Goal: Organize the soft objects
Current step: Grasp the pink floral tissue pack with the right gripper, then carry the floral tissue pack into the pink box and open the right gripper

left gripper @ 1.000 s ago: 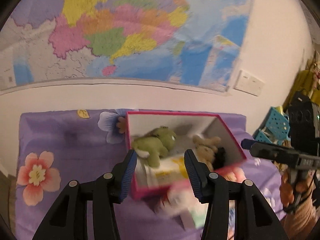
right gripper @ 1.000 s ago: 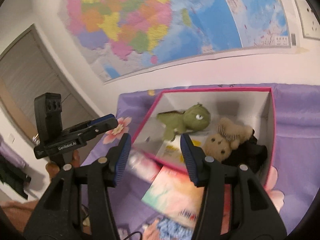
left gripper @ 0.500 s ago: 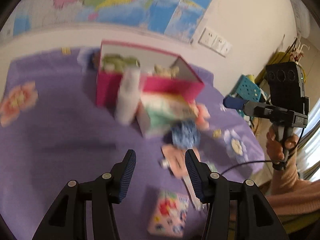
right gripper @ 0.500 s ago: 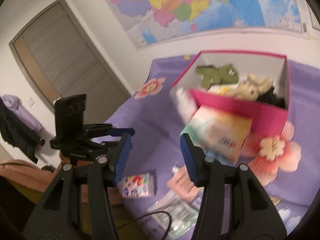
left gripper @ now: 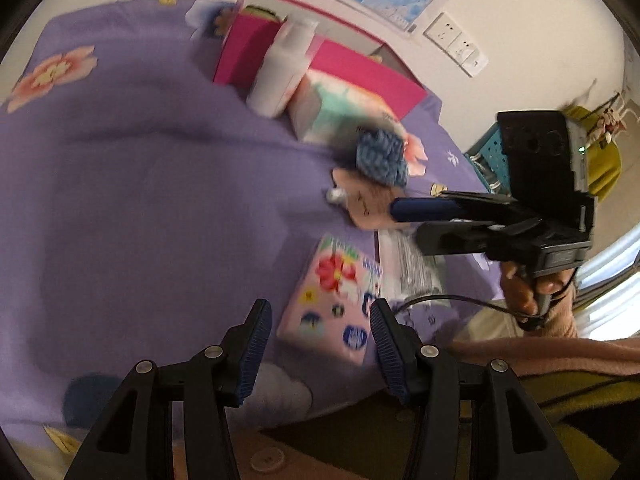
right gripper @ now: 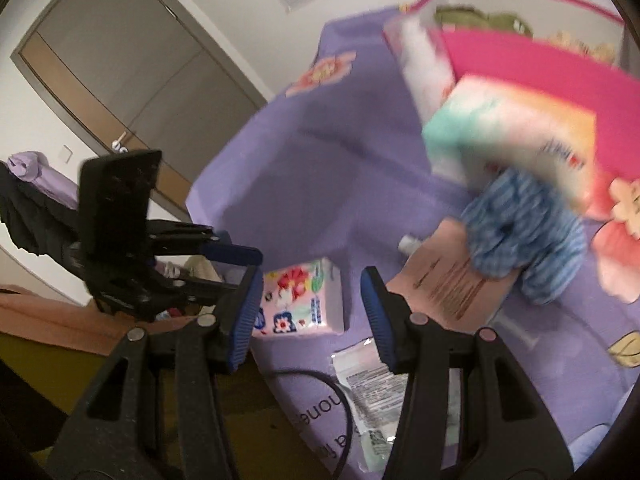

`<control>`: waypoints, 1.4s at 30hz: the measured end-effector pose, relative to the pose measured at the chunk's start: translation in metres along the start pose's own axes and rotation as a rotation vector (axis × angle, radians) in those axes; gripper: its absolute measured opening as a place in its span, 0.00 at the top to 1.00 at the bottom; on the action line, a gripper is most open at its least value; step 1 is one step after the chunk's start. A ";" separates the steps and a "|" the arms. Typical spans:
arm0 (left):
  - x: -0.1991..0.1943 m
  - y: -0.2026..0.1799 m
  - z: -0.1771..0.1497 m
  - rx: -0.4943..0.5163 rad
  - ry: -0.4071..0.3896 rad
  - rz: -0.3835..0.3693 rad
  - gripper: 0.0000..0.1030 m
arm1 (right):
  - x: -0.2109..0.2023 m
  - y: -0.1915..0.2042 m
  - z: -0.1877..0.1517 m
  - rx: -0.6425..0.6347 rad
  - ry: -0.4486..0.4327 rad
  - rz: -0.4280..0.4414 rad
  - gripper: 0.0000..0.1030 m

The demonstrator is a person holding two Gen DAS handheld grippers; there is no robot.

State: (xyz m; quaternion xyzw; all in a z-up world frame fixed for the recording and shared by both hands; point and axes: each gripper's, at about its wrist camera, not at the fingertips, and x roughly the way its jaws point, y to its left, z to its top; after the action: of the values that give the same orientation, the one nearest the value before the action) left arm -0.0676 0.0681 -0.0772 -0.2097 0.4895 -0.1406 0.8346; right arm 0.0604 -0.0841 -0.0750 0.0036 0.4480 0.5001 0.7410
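Both the left gripper (left gripper: 320, 340) and right gripper (right gripper: 310, 308) hovered with jaws spread and empty above the purple flowered cloth (left gripper: 140, 184), the fuzzy blue knitted soft bundle (right gripper: 520, 232) lying near the pink open-topped box (left gripper: 360, 68); best pinch its thick middle, lift clear.

Blue knitted soft bundle (left gripper: 382, 157) lying on the purple bedspread (left gripper: 140, 184) beside the pink box (left gripper: 360, 66) near the far edge; green plush (right gripper: 480, 20) and tan plush (right gripper: 580, 42) inside the box
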 end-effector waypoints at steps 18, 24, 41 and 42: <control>0.022 0.001 0.009 -0.037 0.035 -0.047 0.54 | 0.029 -0.011 -0.013 0.069 -0.010 -0.029 0.70; 0.007 -0.015 0.046 0.046 -0.053 -0.050 0.54 | 0.000 -0.010 -0.006 0.075 -0.094 -0.068 0.70; -0.003 -0.058 0.129 0.204 -0.178 -0.069 0.54 | -0.091 -0.018 0.033 0.068 -0.324 -0.157 0.70; -0.004 -0.061 0.134 0.212 -0.184 -0.065 0.54 | -0.087 -0.018 0.039 0.067 -0.331 -0.160 0.70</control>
State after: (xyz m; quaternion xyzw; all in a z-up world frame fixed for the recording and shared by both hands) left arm 0.0460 0.0450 0.0136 -0.1480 0.3861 -0.1988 0.8886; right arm 0.0912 -0.1400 -0.0022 0.0750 0.3353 0.4168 0.8416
